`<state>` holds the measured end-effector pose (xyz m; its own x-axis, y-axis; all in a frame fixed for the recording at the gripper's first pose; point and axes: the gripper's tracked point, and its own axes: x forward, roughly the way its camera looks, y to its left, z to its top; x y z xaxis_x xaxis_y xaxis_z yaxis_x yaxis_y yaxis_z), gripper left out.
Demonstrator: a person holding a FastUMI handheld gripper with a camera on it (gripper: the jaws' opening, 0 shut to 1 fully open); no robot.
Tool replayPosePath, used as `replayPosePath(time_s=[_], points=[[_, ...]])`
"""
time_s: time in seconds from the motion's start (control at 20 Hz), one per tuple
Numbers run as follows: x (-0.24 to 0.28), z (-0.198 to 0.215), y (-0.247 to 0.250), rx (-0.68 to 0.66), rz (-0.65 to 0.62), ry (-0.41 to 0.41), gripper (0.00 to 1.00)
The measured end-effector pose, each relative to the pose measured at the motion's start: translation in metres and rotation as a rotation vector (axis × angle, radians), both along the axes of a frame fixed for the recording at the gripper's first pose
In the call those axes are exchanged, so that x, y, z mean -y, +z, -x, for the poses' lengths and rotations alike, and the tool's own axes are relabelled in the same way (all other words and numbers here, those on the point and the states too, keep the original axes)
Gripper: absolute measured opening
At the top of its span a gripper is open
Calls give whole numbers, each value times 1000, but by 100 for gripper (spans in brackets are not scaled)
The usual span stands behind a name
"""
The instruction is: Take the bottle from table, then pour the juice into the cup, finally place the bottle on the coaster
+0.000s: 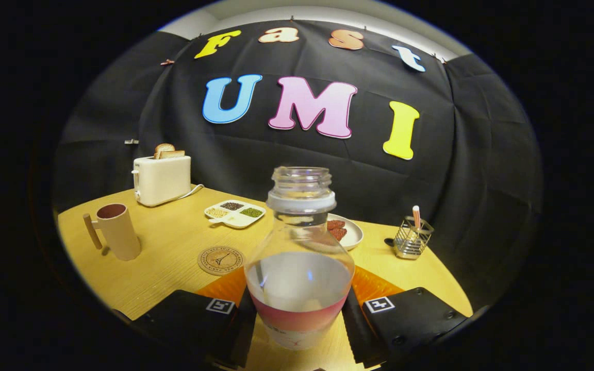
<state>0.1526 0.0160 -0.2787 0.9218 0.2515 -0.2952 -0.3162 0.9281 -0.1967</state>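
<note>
1. Bottle (299, 257) sits lower centre of the frame, upright, open mouth up, long axis vertical, no cap.
2. My gripper (299, 322) is clamped on it, both fingers pressing its lower sides at the label.
3. Risk: the grip is low and the juice sits above it, so a quick tilt could spill early or let the bottle twist.
4. Cup (118, 231) is far left, coaster (220, 260) just left of the bottle. I could overshoot the narrow cup mouth.

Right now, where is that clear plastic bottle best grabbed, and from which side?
Grip the clear plastic bottle low on its wide body, at the pink label band, coming in level from the side. It stands upright and uncapped; the tool fingers already flank that band there.
</note>
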Motion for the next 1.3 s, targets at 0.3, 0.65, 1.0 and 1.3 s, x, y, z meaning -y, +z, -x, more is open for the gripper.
replayPosePath(time_s=[0.3, 0.65, 1.0, 1.3], points=[[-38, -7, 64, 63, 154, 23, 76], [-130, 15, 97, 159, 420, 155, 76], [-197, 27, 83, 257, 697, 258, 76], [-229, 23, 53, 308, 878, 349, 76]])
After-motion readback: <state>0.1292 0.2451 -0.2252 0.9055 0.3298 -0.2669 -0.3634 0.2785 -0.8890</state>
